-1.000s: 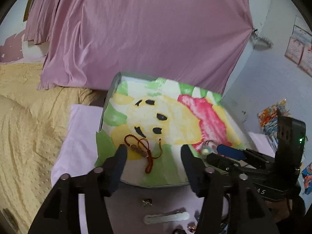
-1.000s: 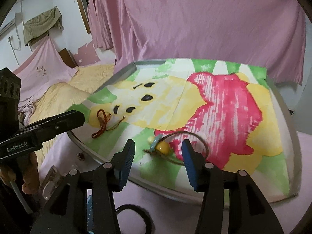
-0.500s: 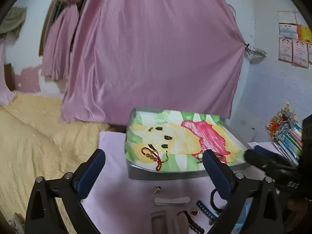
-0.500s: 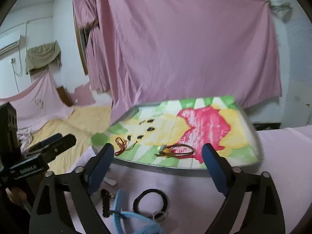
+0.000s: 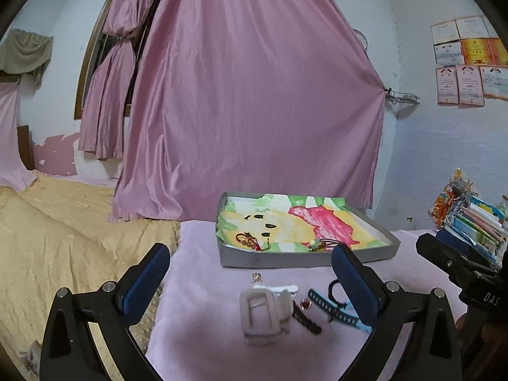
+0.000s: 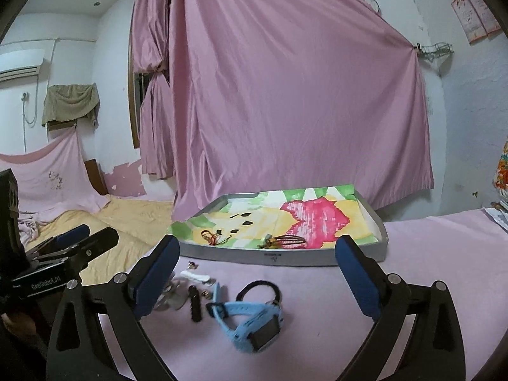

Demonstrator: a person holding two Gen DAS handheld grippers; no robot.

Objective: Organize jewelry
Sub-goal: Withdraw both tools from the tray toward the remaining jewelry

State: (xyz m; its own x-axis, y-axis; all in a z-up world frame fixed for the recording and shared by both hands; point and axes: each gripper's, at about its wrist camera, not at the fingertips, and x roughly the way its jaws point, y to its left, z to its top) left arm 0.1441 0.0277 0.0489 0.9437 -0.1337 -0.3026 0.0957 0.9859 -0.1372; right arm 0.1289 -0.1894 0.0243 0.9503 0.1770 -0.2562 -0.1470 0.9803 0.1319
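Observation:
A grey tray [image 5: 304, 256] [image 6: 279, 257] lined with a bright drawing sits on the pink cloth. In it lie a red cord bracelet [image 5: 249, 241] [image 6: 211, 236] and a brown cord with a pale bead [image 5: 320, 244] [image 6: 285, 240]. In front of the tray lie a whitish watch [image 5: 262, 314], a blue watch [image 6: 254, 324], a black hair tie [image 6: 258, 289], a white clip [image 5: 276, 289] and a black strap [image 6: 195, 303]. My left gripper [image 5: 250, 249] is wide open and empty, back from the tray. My right gripper [image 6: 257, 241] has its jaws opening, with nothing between them.
A bed with a yellow cover [image 5: 63, 228] lies to the left of the pink cloth. A pink curtain [image 5: 254, 95] hangs behind the tray. Stacked books and papers [image 5: 473, 222] stand at the right. A small earring [image 5: 255, 277] lies just before the tray.
Both grippers have drawn back from the tray, risen a little and opened wide. The red cord and the beaded cord stay in the tray. The loose pieces on the cloth have come into view.

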